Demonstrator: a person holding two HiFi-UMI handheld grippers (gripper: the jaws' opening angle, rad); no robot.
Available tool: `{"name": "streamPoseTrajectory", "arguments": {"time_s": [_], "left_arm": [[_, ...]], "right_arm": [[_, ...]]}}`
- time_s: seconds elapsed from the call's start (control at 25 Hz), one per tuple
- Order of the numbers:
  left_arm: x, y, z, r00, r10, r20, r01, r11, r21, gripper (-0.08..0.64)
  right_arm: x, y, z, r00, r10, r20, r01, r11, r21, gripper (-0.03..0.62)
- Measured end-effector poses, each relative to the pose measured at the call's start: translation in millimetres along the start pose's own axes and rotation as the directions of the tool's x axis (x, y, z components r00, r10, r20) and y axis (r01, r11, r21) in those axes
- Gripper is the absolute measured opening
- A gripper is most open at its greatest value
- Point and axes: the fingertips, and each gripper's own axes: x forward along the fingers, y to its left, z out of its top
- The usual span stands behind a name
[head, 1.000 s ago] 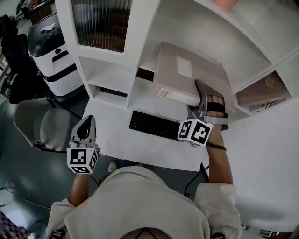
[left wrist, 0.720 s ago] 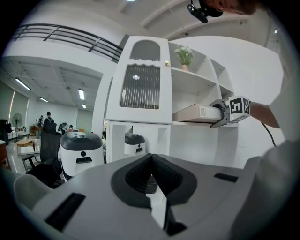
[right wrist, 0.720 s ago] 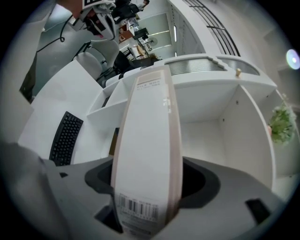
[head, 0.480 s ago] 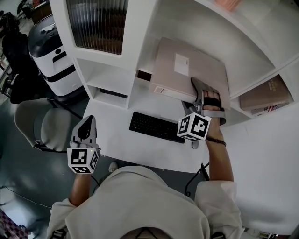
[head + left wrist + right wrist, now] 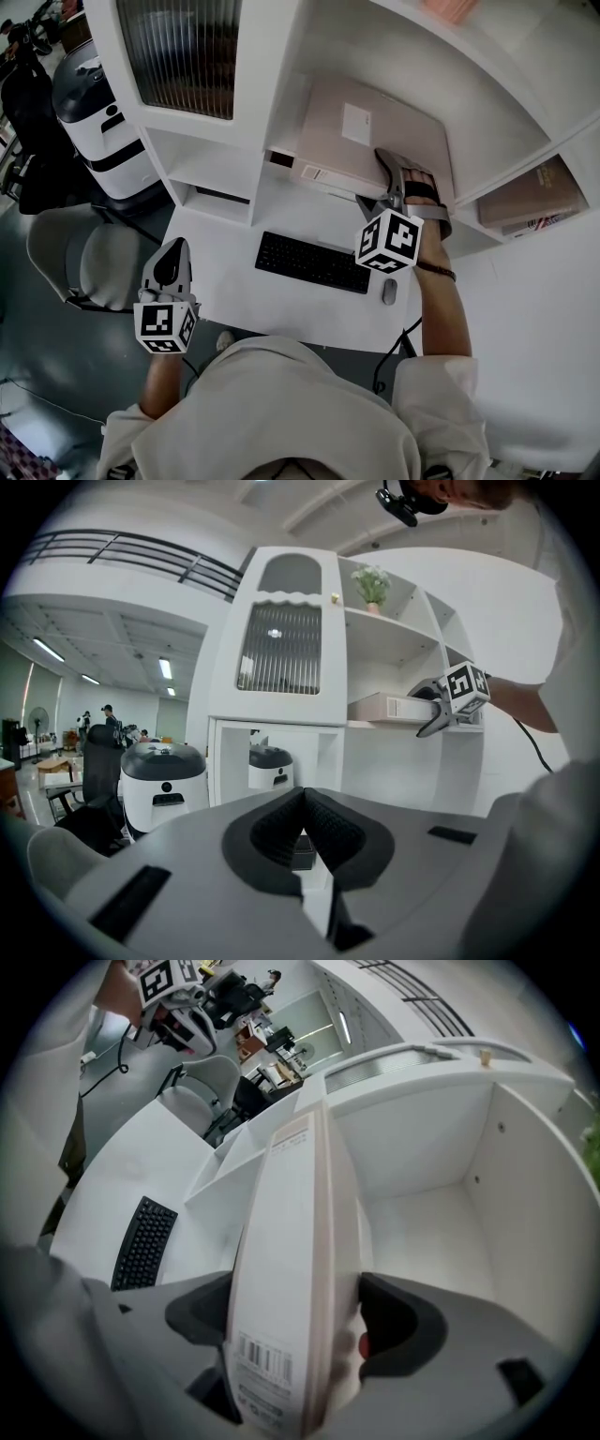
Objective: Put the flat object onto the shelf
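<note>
A flat beige box (image 5: 352, 136) with a white label lies in the white shelf's (image 5: 309, 56) middle compartment, its near edge towards me. My right gripper (image 5: 377, 178) reaches in at the box's near right corner. In the right gripper view the box (image 5: 291, 1241) stands edge-on between the jaws of this gripper (image 5: 295, 1312), which have just been opening; the pads sit beside it with little or no pressure. The compartment floor (image 5: 422, 1222) is bare behind the box. My left gripper (image 5: 173, 255) hangs low at the left over the floor, shut and empty (image 5: 302, 808).
A black keyboard (image 5: 314, 262) and a mouse (image 5: 389, 292) lie on the white desk below the shelf. A book (image 5: 525, 192) fills the lower right compartment. A white-and-black machine (image 5: 98, 94) and a grey chair (image 5: 80, 253) stand at the left.
The box has slid deeper into the shelf compartment and settled flatter, with the right gripper following it in and its jaws spreading. The left gripper has stayed where it was.
</note>
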Motion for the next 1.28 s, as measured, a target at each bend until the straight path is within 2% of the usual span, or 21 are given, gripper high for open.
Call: {"name": "streamPoseTrajectory", "arguments": {"time_s": [0.4,0.56,0.84,1.28], "left_arm": [[0.7,5.1,0.2,1.000,0.031,-0.002,-0.031,0.999,-0.011,-0.008],[1.2,5.5,-1.1,0.999,0.037,-0.006,-0.037,0.999,-0.014,-0.008],[0.9,2.2,-1.9,0.999,0.042,-0.008,-0.042,0.999,-0.015,-0.008],[-1.3,0.3,-3.4,0.998,0.055,-0.013,-0.055,0.998,-0.014,-0.008]], "right_arm": [[18.6,-13.6,-2.5,0.999,0.041,0.025,-0.042,0.998,0.040,0.416],[21.8,-15.4,-2.4,0.996,0.081,0.039,-0.083,0.995,0.054,0.428],[24.5,-15.8,-2.8,0.984,0.157,0.081,-0.163,0.984,0.074,0.456],[27.4,-18.0,-2.9,0.966,0.218,0.135,-0.230,0.970,0.078,0.485]]}}
